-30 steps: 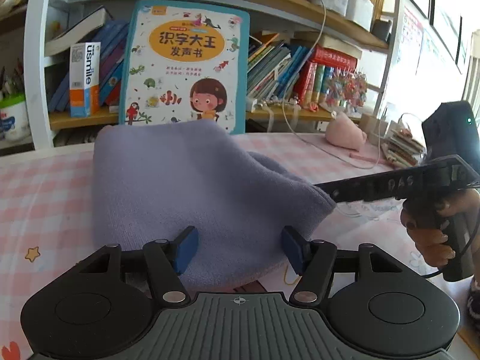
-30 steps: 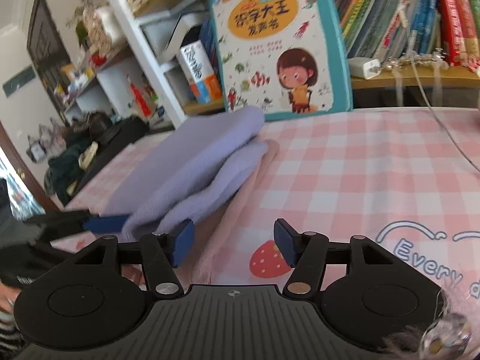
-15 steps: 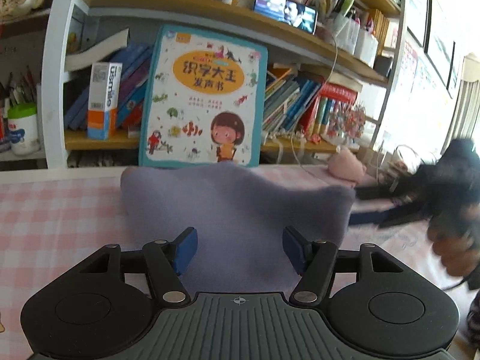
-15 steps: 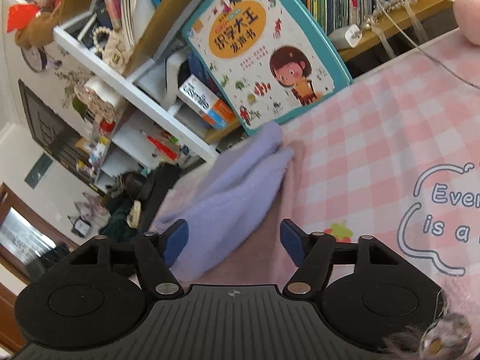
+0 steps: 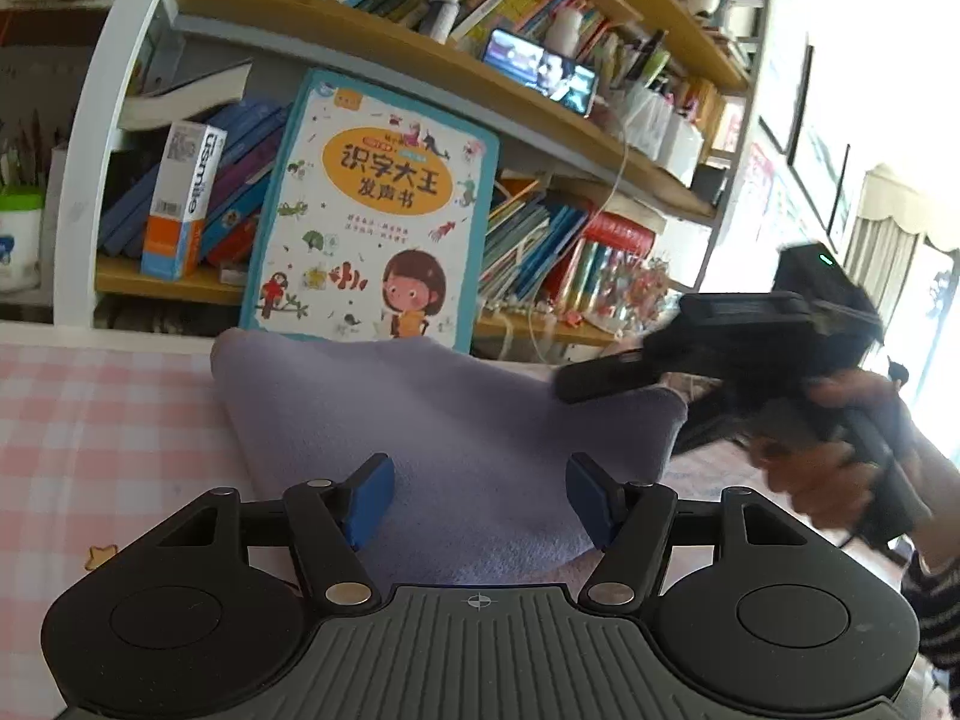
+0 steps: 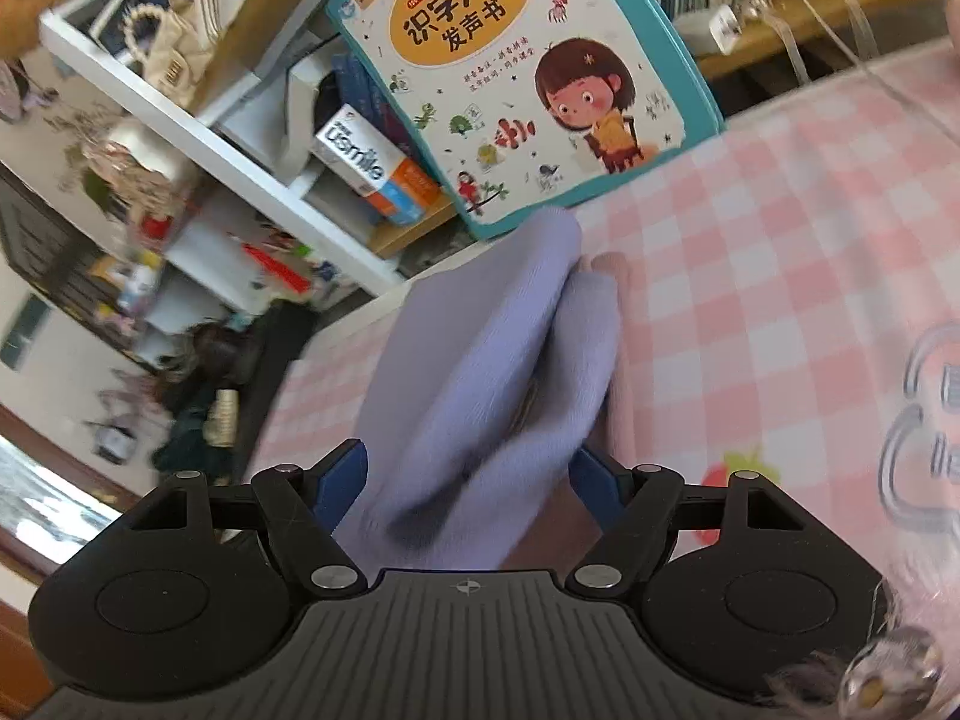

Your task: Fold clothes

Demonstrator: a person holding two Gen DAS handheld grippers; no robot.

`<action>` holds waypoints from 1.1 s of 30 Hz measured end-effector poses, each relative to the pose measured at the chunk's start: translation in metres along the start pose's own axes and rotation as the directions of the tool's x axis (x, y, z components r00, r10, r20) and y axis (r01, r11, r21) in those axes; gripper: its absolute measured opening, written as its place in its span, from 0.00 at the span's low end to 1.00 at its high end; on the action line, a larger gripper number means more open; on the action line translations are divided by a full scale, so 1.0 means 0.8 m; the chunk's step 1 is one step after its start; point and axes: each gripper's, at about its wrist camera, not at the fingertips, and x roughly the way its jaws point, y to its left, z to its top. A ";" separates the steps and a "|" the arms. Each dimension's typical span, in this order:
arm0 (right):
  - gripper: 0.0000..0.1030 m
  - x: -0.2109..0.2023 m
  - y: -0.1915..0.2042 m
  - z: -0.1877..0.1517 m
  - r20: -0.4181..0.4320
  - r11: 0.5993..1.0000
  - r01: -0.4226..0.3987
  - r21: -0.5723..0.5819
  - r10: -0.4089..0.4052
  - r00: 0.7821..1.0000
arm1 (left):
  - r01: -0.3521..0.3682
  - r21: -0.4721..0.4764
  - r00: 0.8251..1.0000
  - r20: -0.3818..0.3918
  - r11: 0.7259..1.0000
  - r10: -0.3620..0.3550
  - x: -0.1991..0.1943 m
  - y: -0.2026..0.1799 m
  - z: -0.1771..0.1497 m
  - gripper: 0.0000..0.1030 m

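Observation:
A lavender knit garment (image 5: 432, 420) lies folded in layers on the pink checked tablecloth (image 5: 90, 414). My left gripper (image 5: 479, 498) is open, its blue pads over the garment's near edge. My right gripper (image 6: 468, 480) is open too, with the garment's folded end (image 6: 498, 372) lying between its pads. In the left wrist view the right gripper (image 5: 624, 384) reaches to the garment's right corner. A pink layer (image 6: 618, 372) shows under the lavender cloth.
A bookshelf (image 5: 420, 54) stands behind the table with a large children's book (image 5: 372, 210) leaning on it just behind the garment. A white cable (image 6: 864, 48) trails over the table at the right. A person's hand (image 5: 840, 468) holds the right gripper.
The right gripper has swung in toward the garment's right end, which now lies between its open pads. The left gripper stays open over the near edge and tilts upward.

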 end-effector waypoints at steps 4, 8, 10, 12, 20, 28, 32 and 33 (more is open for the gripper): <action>0.38 0.021 0.023 -0.002 0.033 0.969 0.188 -0.163 -0.185 0.982 | -0.024 0.000 1.000 0.019 1.000 0.024 -0.006 0.001 0.002 0.63; 0.17 0.010 0.047 -0.020 0.083 0.945 0.157 -0.288 -0.138 0.987 | -0.013 -0.042 0.996 0.082 0.999 0.017 -0.022 0.005 0.006 0.63; 0.17 -0.011 0.054 -0.027 0.120 0.952 0.029 -0.305 0.009 0.993 | -0.001 -0.054 0.993 0.116 0.999 0.007 -0.030 0.006 0.008 0.63; 0.16 -0.029 0.047 -0.034 0.148 0.954 -0.122 -0.274 0.167 0.975 | 0.022 -0.064 0.991 0.133 0.998 -0.013 -0.032 0.006 0.010 0.63; 0.22 0.009 -0.025 -0.047 0.057 0.994 0.052 -0.098 -0.047 0.997 | 0.006 -0.032 1.000 0.008 0.999 -0.006 -0.009 -0.004 0.003 0.63; 0.24 -0.009 0.000 -0.046 0.059 0.977 0.113 -0.178 -0.104 0.993 | -0.011 -0.031 1.000 -0.013 0.999 0.011 -0.006 -0.001 -0.001 0.63; 0.16 -0.018 0.041 -0.052 0.138 0.926 0.142 -0.351 -0.099 0.986 | -0.026 -0.013 1.000 -0.011 1.000 0.026 -0.006 -0.003 -0.002 0.63; 0.16 -0.024 0.055 -0.057 0.175 0.895 0.154 -0.418 -0.088 0.981 | -0.033 -0.008 0.999 -0.009 0.999 0.033 -0.006 -0.003 -0.002 0.63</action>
